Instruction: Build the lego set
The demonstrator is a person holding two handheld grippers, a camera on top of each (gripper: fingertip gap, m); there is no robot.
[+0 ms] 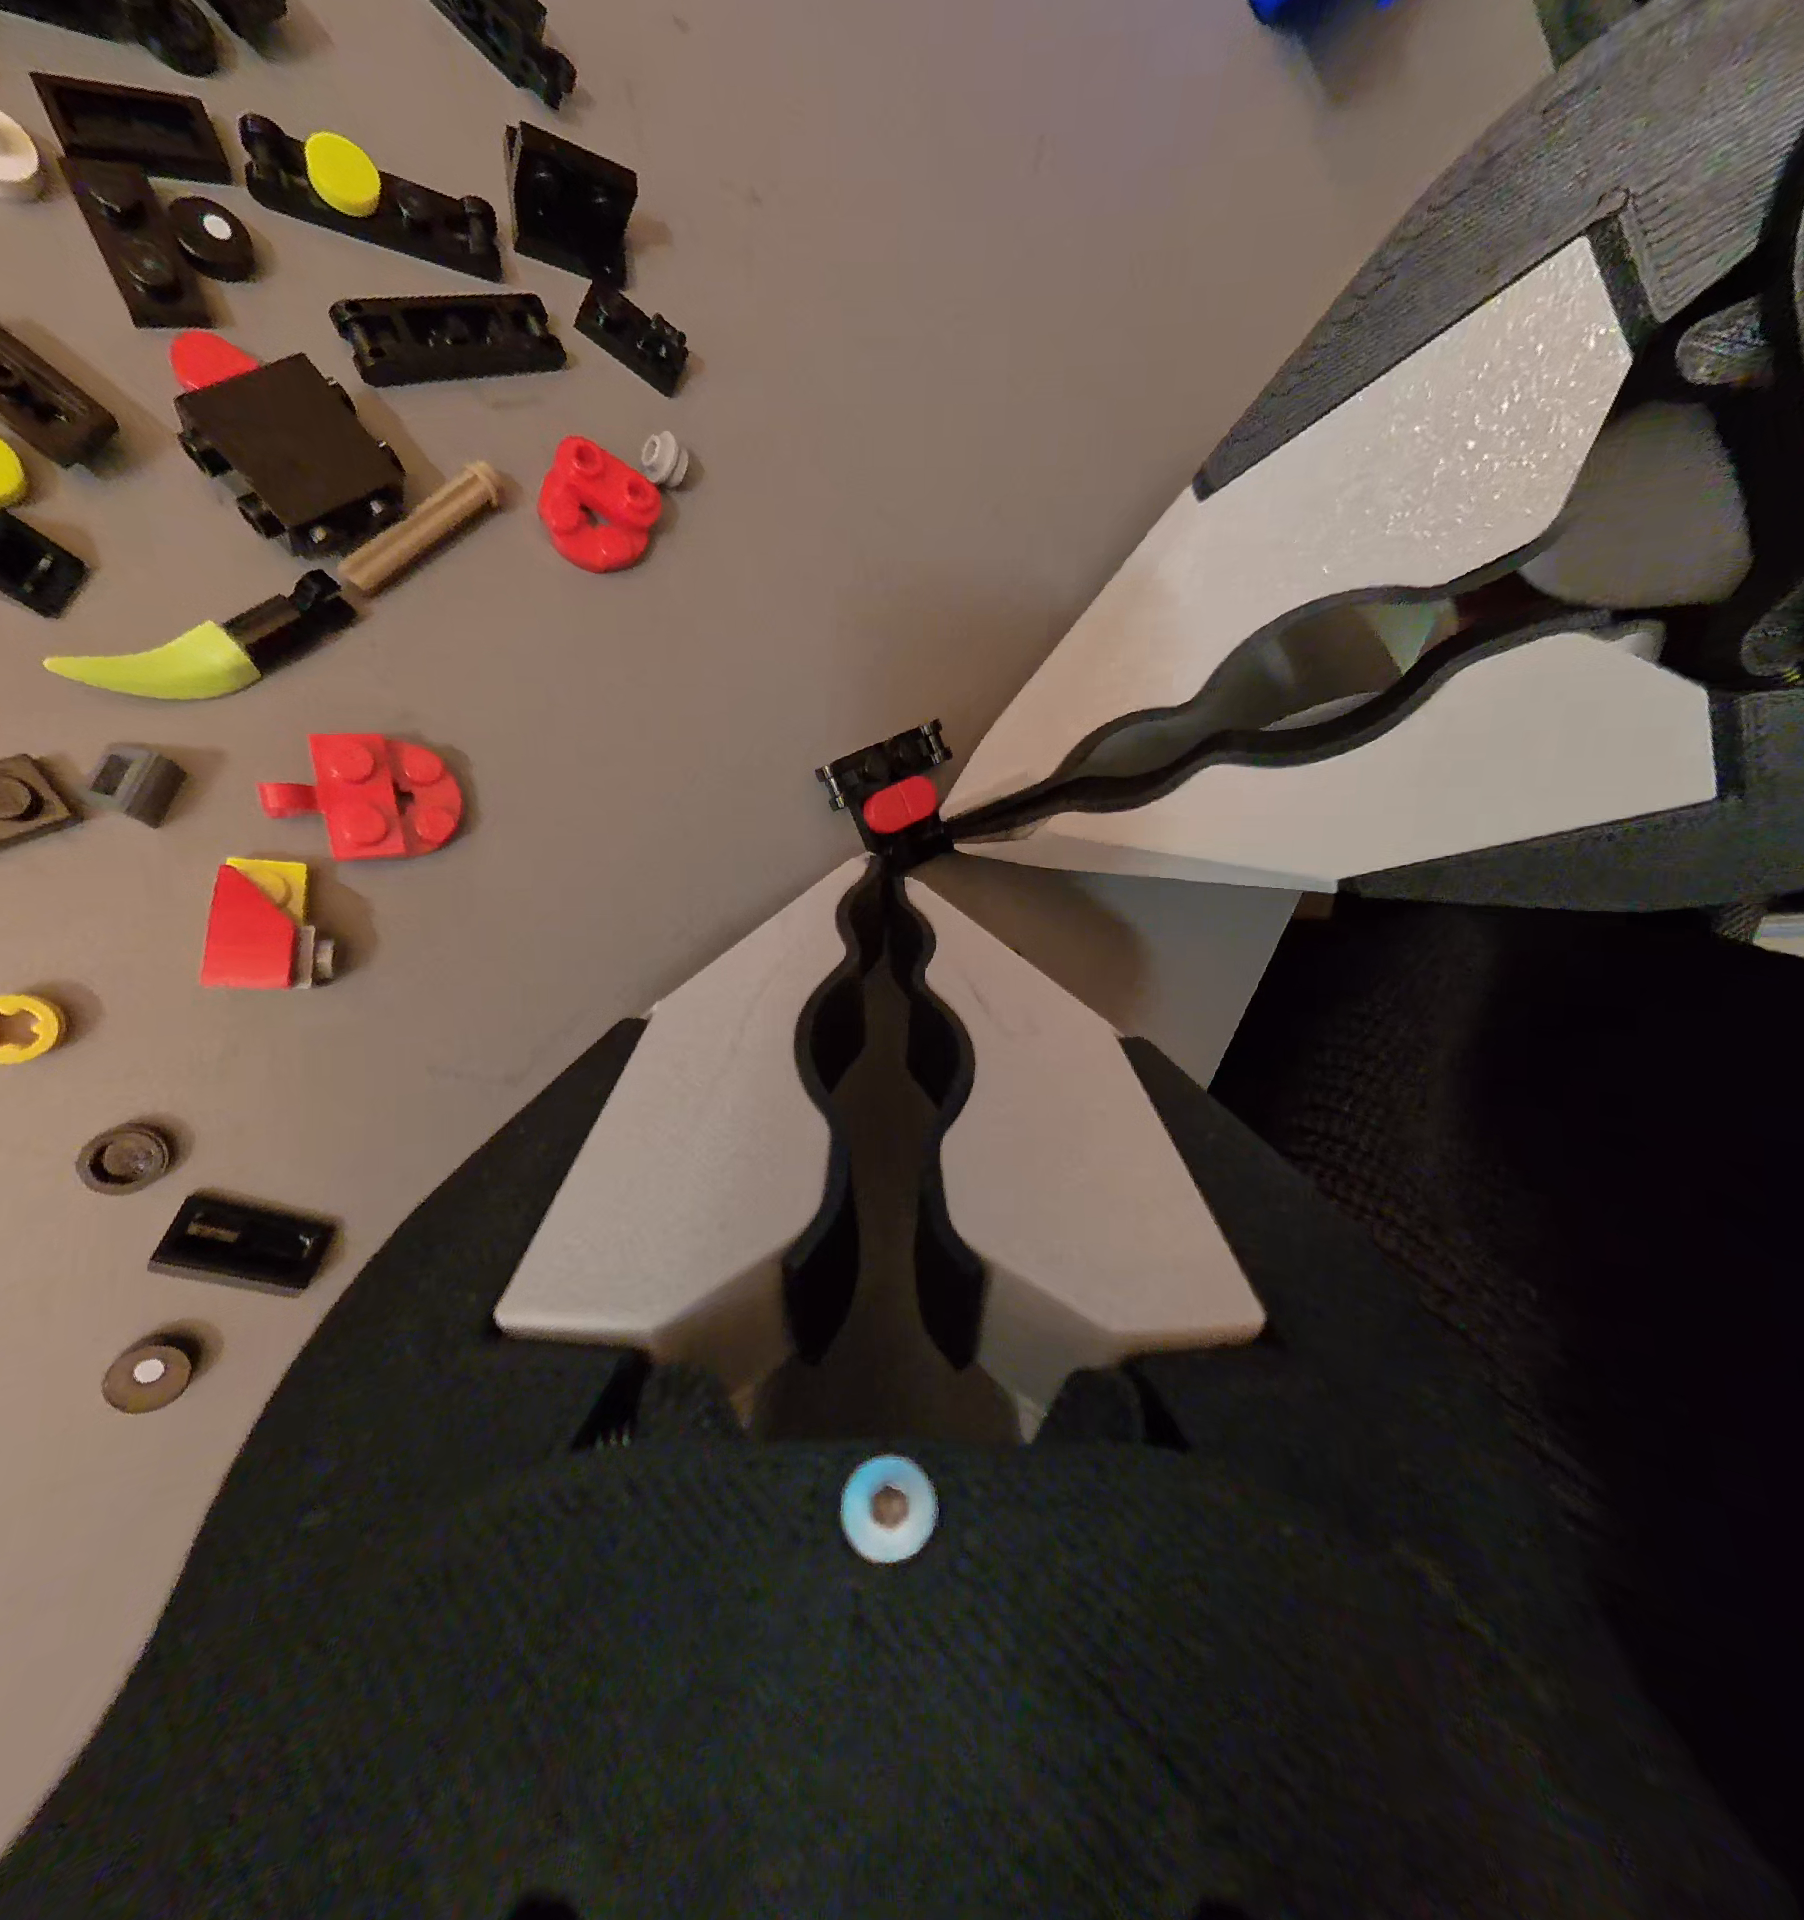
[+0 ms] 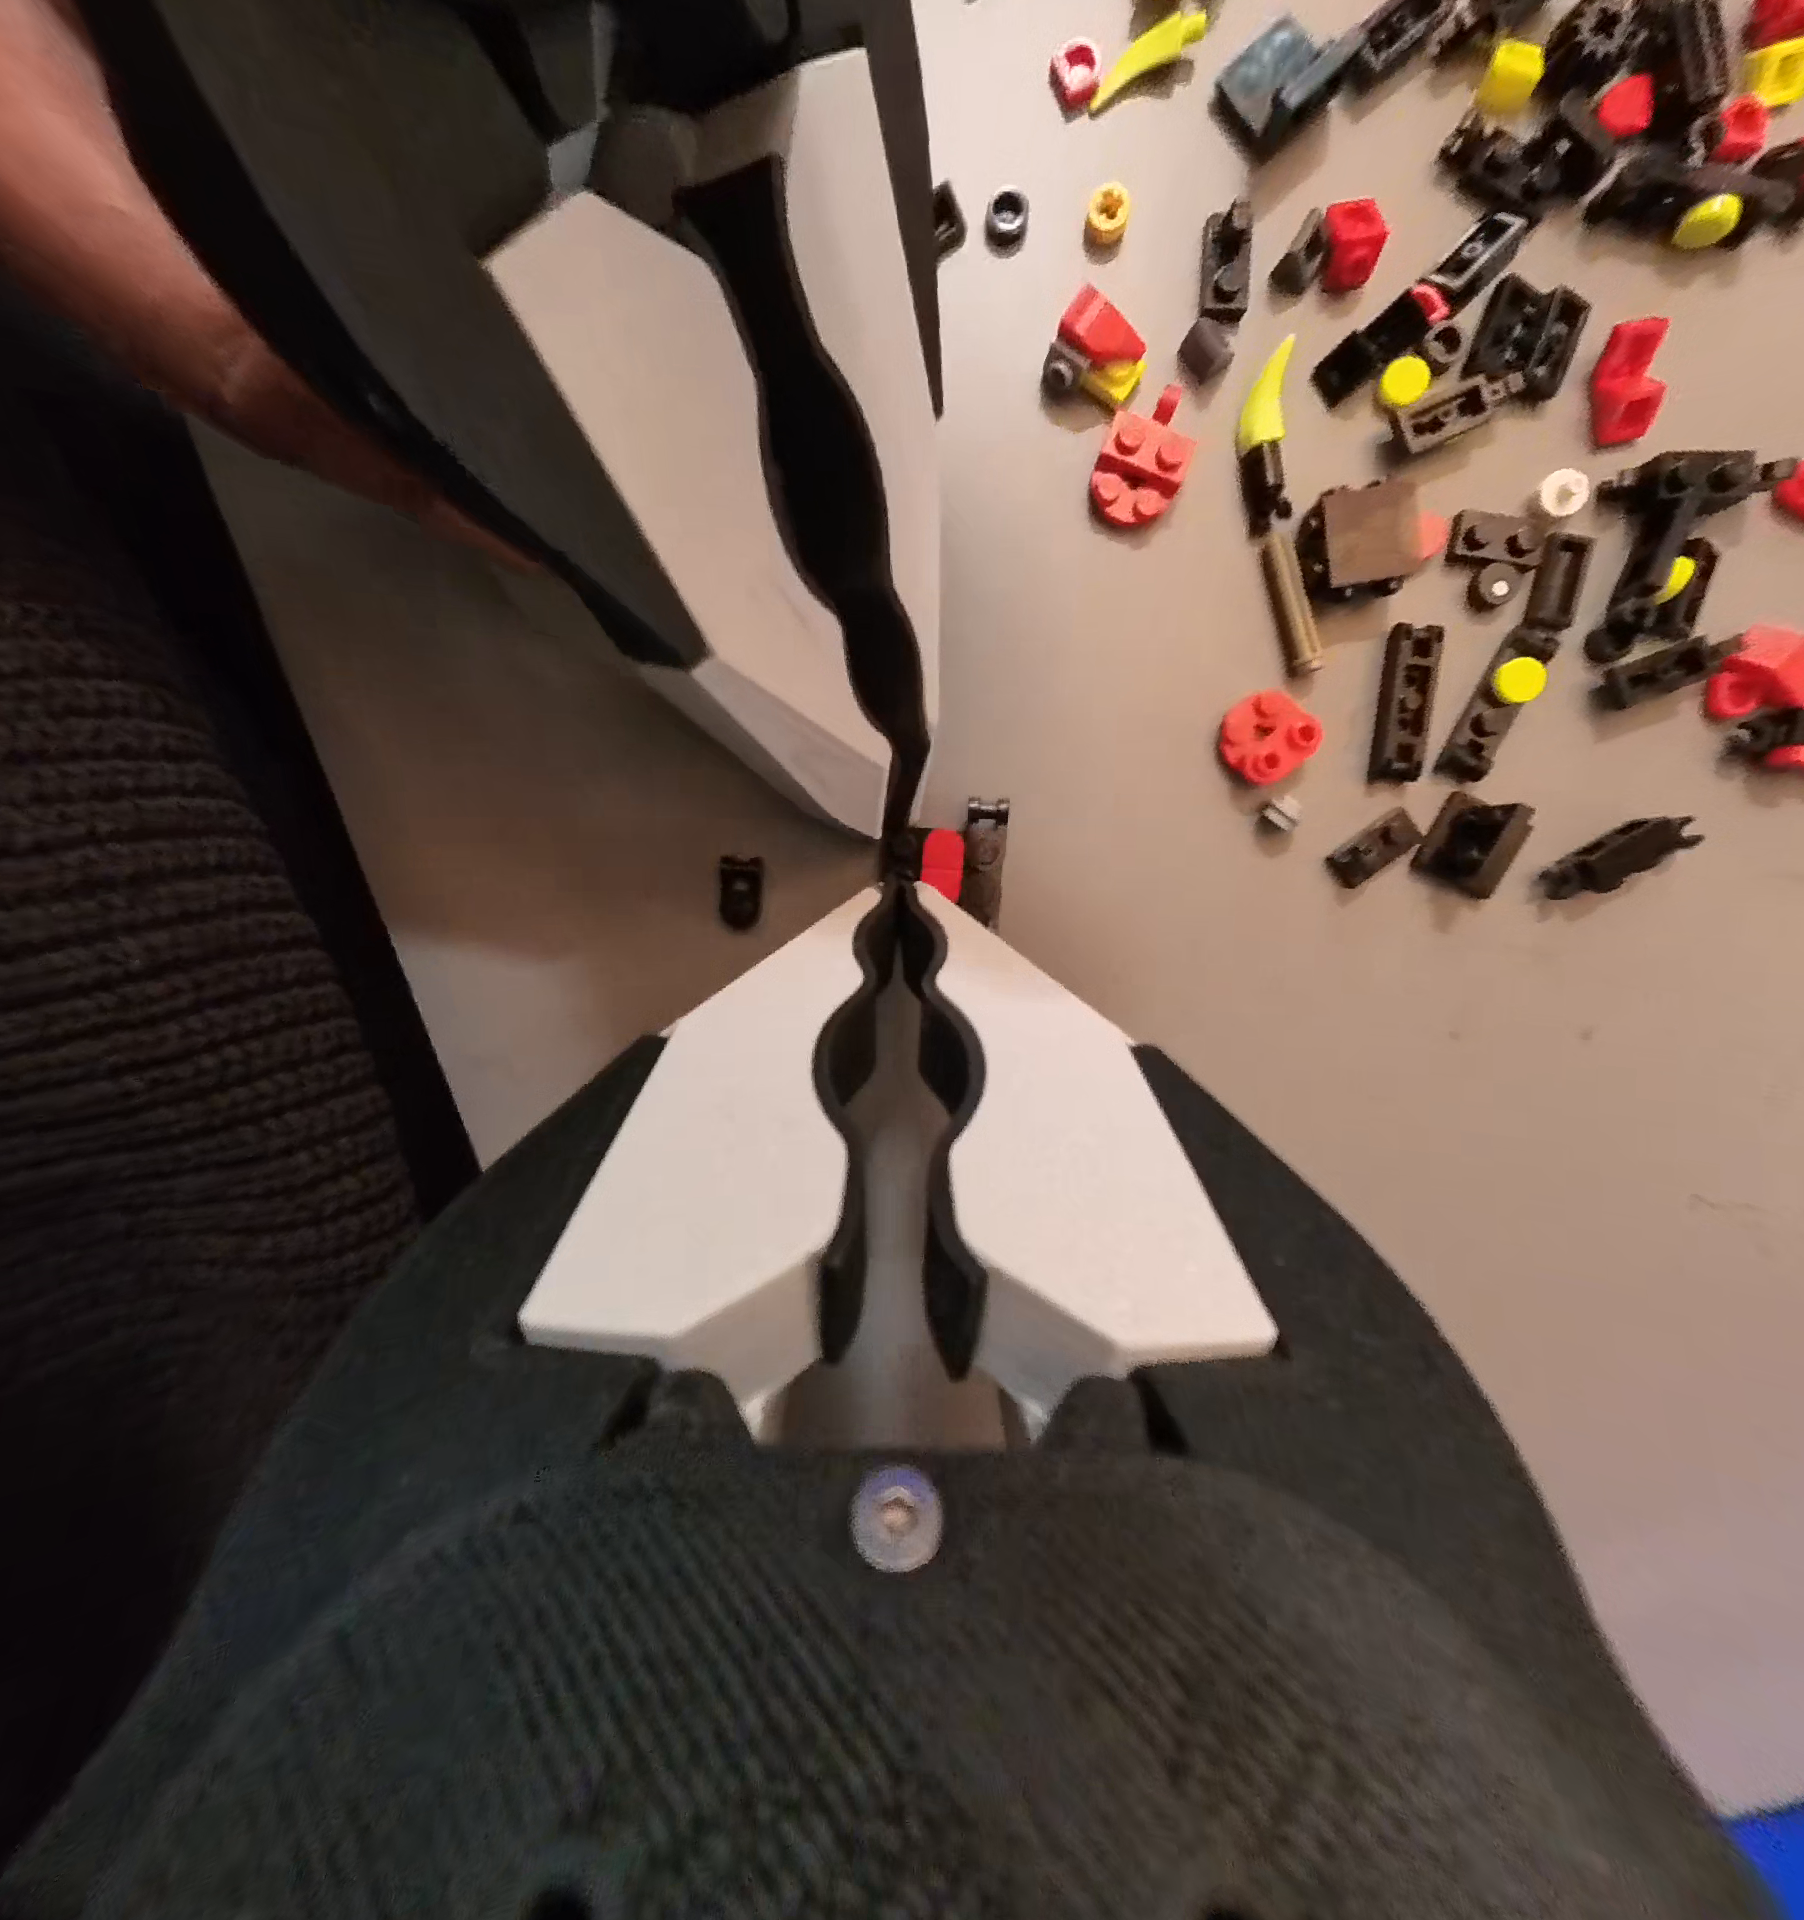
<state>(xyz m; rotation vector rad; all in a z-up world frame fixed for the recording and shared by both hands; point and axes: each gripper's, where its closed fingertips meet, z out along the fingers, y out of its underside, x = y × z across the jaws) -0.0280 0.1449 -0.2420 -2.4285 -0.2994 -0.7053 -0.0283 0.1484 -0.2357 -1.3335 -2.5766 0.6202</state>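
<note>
Two claws: met tip to tip on one small black plate assembly (image 1: 882, 795) carrying a red rounded tile (image 1: 900, 806), held above the grey tabletop (image 1: 877, 364).
Left claw (image 1: 890, 871): narrow, pads pinching the assembly's near edge from 6 o'clock.
Right claw (image 2: 898, 896): narrow, gripping the same assembly, entering the left view from 3 o'clock.
Loose bricks: red rounded plate (image 1: 384, 795) at 9 o'clock, lime horn (image 1: 165, 660) and black pieces toward 10 o'clock.
Risk: both holds looked thin, so a twist or uneven squeeze might snap the assembly apart or drop it among the loose bricks.
</note>
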